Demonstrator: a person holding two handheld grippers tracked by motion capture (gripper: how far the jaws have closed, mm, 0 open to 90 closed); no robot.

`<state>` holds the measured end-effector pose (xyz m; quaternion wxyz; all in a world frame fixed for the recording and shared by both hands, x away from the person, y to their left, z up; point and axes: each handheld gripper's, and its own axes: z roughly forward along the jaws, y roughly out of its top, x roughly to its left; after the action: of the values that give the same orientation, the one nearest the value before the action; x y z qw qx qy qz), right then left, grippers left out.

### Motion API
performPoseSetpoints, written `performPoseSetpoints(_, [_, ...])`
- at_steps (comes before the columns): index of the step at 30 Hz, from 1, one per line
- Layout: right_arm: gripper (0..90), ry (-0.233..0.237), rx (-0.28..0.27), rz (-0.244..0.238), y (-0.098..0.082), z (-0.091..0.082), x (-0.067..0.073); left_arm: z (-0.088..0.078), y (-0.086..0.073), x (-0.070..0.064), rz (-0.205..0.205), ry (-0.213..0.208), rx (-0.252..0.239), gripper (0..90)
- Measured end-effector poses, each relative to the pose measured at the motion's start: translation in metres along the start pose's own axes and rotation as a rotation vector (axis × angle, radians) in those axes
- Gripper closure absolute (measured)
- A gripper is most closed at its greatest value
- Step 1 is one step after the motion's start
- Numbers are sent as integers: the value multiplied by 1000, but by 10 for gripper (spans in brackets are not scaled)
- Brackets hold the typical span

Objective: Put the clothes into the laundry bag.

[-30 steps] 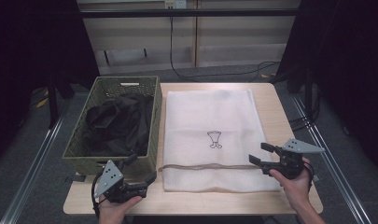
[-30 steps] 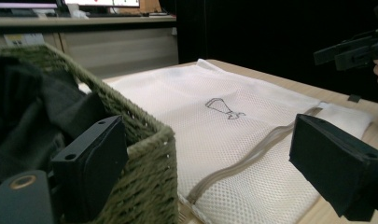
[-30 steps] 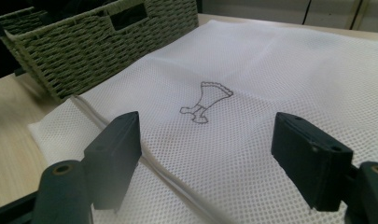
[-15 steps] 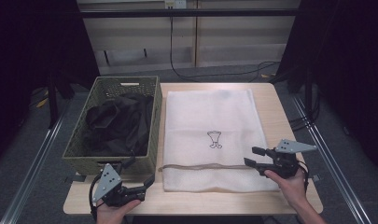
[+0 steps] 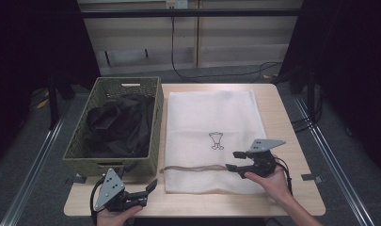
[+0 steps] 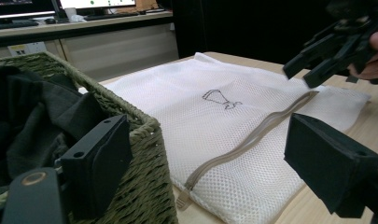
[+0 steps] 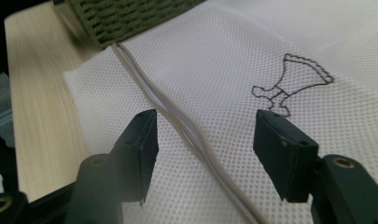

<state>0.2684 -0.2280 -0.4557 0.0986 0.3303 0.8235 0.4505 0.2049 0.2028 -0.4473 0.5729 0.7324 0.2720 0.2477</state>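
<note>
Mesh bag (image 5: pixel 211 136) lies flat on the bench (image 5: pixel 291 188), just right of the woven basket (image 5: pixel 150 141) that holds dark clothes (image 5: pixel 115 125), and its long side runs away from you toward the far edge. Near your edge of that bag the zipper (image 5: pixel 193 167) runs crosswise, from the basket side over to your right, so its long axis lies square to the bag's length. Your right tool (image 5: pixel 233 160) is by far the nearer one: it hovers over the right end of that zipper with its jaws apart, having just been closing a little, and the right gripper view puts the zipper line (image 7: pixel 177 122) between the two pads with nothing pressed yet. Your left tool (image 5: pixel 148 192) sits at the front left corner of the bench below the basket, jaws apart and empty, well apart from the bag. In the left gripper view the small pull tab (image 6: pixel 182 200) lies at the zipper's basket end, so I'd judge it falls to your left hand.
</note>
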Motion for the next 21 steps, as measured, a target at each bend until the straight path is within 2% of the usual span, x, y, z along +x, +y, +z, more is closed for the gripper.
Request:
performPoseSetpoints(1, [413, -3, 22, -17, 2, 6, 1, 0, 0, -1, -1, 12, 0, 146])
performPoseSetpoints(2, [428, -30, 73, -43, 6, 17, 3, 0, 0, -1, -2, 4, -7, 145])
performPoseSetpoints(3, [428, -30, 73, -43, 6, 17, 3, 0, 1, -2, -1, 2, -10, 145])
performPoseSetpoints(4, [443, -21, 108, -55, 9, 27, 4, 0, 1, -2, 11, 3, -9, 146])
performPoseSetpoints(5, [443, -21, 108, -55, 9, 27, 4, 0, 1, -2, 11, 3, -9, 145])
performPoseSetpoints(7, [451, -29, 144, -69, 10, 38, 5, 1, 1, -3, 5, -10, -11, 145])
performPoseSetpoints(8, [461, -19, 178, -78, 9, 49, 5, 0, 1, -3, 8, -5, -6, 145])
performPoseSetpoints(9, [461, -19, 178, -78, 9, 49, 5, -1, 1, -3, 11, -7, 0, 145])
performPoseSetpoints(10, [486, -35, 206, -87, 4, 59, 6, -2, 1, -3, 29, -12, 2, 145])
performPoseSetpoints(11, [486, -35, 206, -87, 4, 59, 6, -2, 1, -3, 29, -12, 2, 145])
performPoseSetpoints(12, [537, -55, 232, -91, 1, 67, 6, -2, 1, -3, 31, -24, -6, 145])
performPoseSetpoints(17, [582, -53, 228, -72, 0, 71, 4, -2, 1, -3, 35, -39, -4, 145])
performPoseSetpoints(18, [620, -60, 240, -72, 1, 72, 4, -2, 1, -4, 34, -31, -2, 145])
performPoseSetpoints(19, [620, -60, 240, -72, 1, 72, 4, -2, 1, -4, 34, -31, -2, 145])
performPoseSetpoints(20, [666, -41, 259, -54, 4, 72, 3, -1, 1, -4, 28, -29, -5, 145])
performPoseSetpoints(21, [666, -41, 259, -54, 4, 72, 3, -1, 1, -4, 28, -29, -5, 145])
